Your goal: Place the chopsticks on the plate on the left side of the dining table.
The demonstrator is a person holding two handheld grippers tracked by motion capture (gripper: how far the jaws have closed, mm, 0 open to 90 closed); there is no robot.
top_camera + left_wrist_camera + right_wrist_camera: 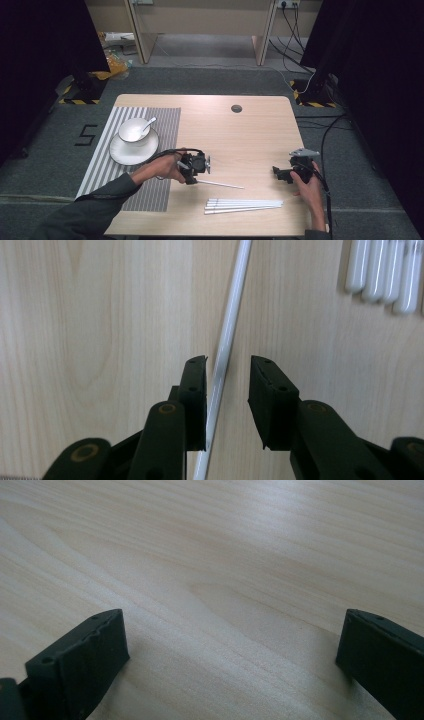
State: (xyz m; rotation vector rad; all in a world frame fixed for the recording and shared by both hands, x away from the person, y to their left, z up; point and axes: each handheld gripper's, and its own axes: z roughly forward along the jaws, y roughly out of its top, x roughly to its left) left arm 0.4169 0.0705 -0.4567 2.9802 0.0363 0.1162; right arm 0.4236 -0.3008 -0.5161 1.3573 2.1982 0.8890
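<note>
We are parting our left gripper (227, 390) narrowly around 1 straw (220, 184), lying apart at 11 o'clock from the bundle (244, 205); right gripper (283, 174) is idling wide, more straws awaiting.

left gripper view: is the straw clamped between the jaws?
No, the left gripper has its jaws apart around the single straw, with a clear gap on the right-hand side, and the straw lies on the table.

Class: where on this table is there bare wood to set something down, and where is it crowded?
Bare: wooden table centre, between striped mat and right gripper. Crowded: front edge with white straws; single straw at left gripper.
</note>
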